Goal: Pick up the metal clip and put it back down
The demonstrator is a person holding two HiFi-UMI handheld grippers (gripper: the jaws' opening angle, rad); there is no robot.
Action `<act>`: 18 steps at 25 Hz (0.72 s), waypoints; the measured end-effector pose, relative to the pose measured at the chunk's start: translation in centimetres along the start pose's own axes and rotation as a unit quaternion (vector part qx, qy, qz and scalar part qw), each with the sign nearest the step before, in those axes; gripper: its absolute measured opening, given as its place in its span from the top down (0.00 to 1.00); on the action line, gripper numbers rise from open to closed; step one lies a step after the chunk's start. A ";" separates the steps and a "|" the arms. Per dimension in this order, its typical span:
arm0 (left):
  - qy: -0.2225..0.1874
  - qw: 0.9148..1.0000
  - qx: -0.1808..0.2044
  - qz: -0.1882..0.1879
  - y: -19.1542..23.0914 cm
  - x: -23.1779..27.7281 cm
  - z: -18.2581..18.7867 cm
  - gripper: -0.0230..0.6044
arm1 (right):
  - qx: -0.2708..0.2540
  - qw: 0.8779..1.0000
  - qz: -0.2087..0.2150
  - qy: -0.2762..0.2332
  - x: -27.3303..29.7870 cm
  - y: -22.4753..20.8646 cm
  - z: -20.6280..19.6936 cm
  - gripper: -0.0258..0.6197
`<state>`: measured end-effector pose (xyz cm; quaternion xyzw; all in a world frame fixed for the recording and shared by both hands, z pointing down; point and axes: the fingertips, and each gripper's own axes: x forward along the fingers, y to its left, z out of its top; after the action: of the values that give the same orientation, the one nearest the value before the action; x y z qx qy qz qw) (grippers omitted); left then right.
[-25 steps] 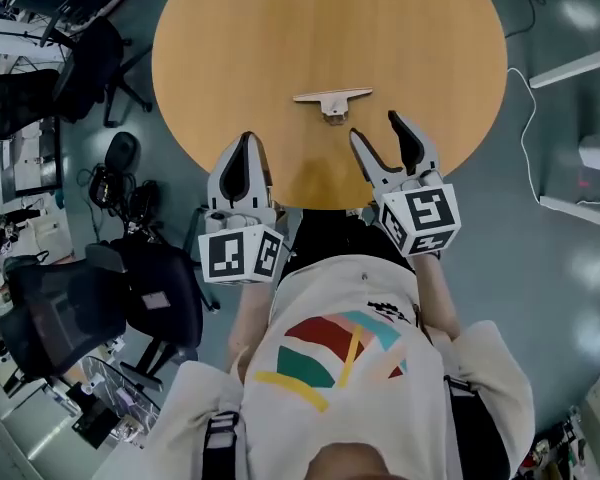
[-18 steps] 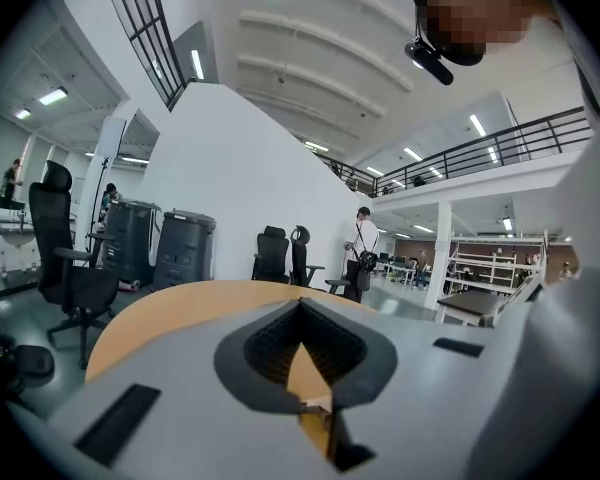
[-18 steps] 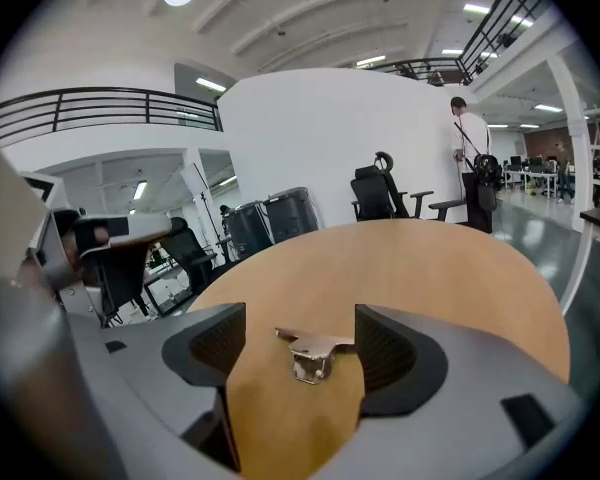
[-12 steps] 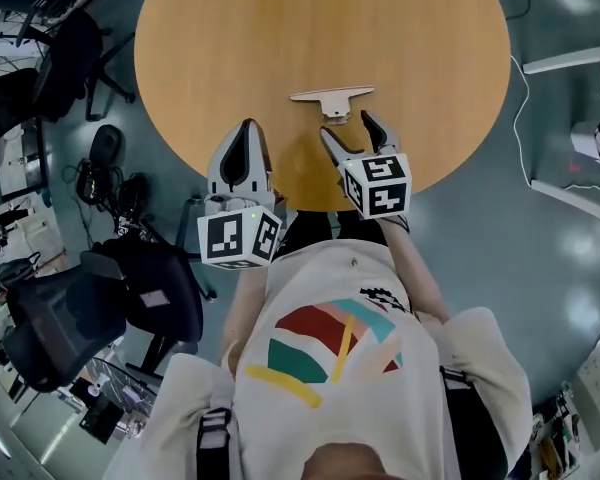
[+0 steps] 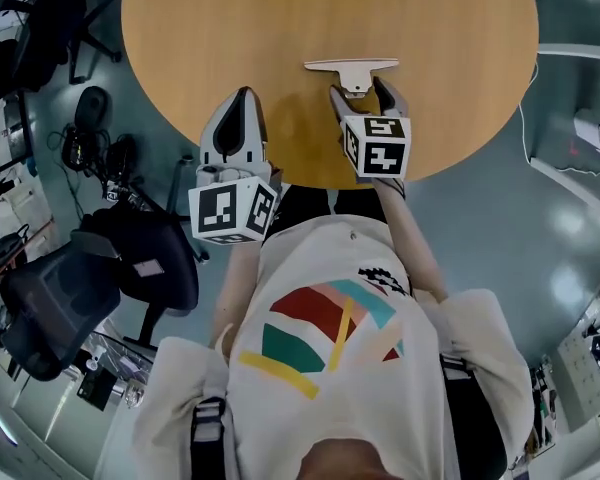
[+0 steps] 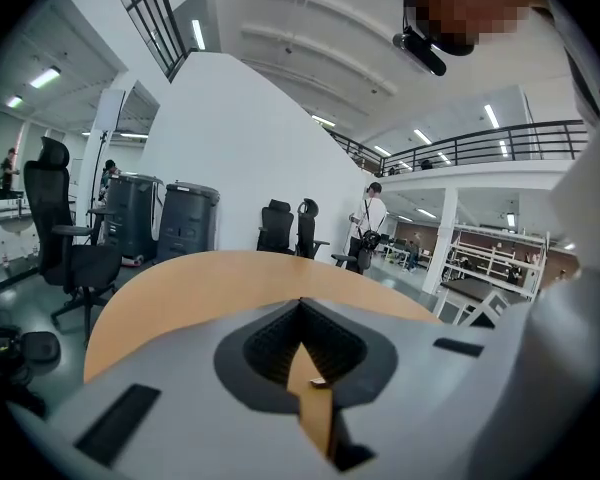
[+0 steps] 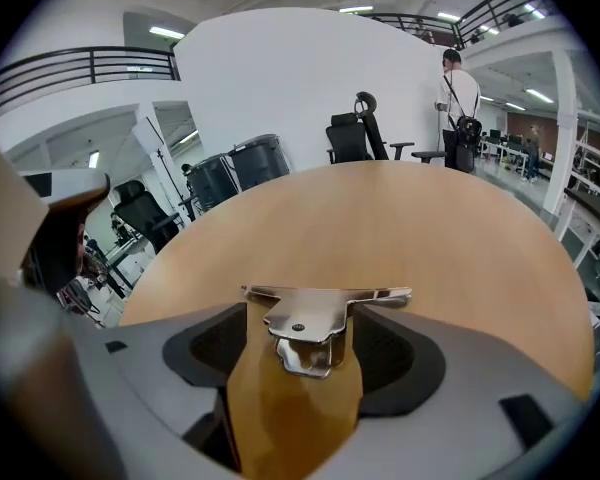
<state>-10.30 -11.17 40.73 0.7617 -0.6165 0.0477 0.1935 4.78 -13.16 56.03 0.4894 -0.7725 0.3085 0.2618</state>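
The metal clip [image 5: 352,71] lies flat on the round wooden table [image 5: 280,18], its long bar across the far side and its stubby tab pointing toward me. My right gripper [image 5: 363,96] stands open, one jaw on each side of the tab, with table showing between the pads and the tab. In the right gripper view the clip [image 7: 315,320] sits right between the jaw tips of the right gripper [image 7: 300,316]. My left gripper [image 5: 242,110] rests shut over the table's near edge, left of the clip, holding nothing. The left gripper [image 6: 302,308] faces bare tabletop.
The table's near edge [image 5: 310,183] runs just under both grippers. Black office chairs [image 5: 130,268] and cables stand on the floor at the left. A white desk frame [image 5: 580,53] is at the right. More chairs [image 7: 365,128] and bins stand beyond the table.
My right gripper has moved forward and leftward to the clip, and its jaws now straddle the tab. The left gripper has stayed shut in about the same place.
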 end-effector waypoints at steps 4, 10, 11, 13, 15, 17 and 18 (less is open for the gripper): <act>0.009 1.000 -0.006 -0.006 1.2 1.4 -0.3 0.90 | -0.003 1.000 -0.015 0.013 1.6 -0.1 0.0 0.47; 0.015 1.000 -0.003 -0.017 1.8 3.5 0.0 0.90 | 0.017 0.999 -0.031 0.031 3.0 -0.7 -0.4 0.47; 0.017 1.000 -0.003 -0.019 1.9 3.7 -0.1 0.90 | 0.027 0.999 -0.032 0.030 3.1 -0.7 -0.4 0.47; 0.020 1.000 -0.003 -0.021 2.0 4.0 -0.4 0.90 | 0.035 0.998 -0.038 0.028 3.2 -0.8 -0.4 0.47; 0.021 1.000 -0.003 -0.021 2.0 4.1 -0.4 0.90 | 0.037 0.998 -0.044 0.025 3.3 -0.9 -0.4 0.47; 0.022 1.000 -0.003 -0.020 2.0 4.3 -0.3 0.90 | 0.034 0.998 -0.048 0.023 3.3 -1.0 -0.2 0.48; 0.022 1.000 -0.003 -0.020 2.0 4.4 -0.3 0.90 | 0.032 0.998 -0.050 0.021 3.3 -1.1 -0.1 0.48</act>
<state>-11.15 -15.45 42.84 0.7722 -0.5969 0.0585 0.2098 4.53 -15.41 58.72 0.5289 -0.7310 0.3304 0.2772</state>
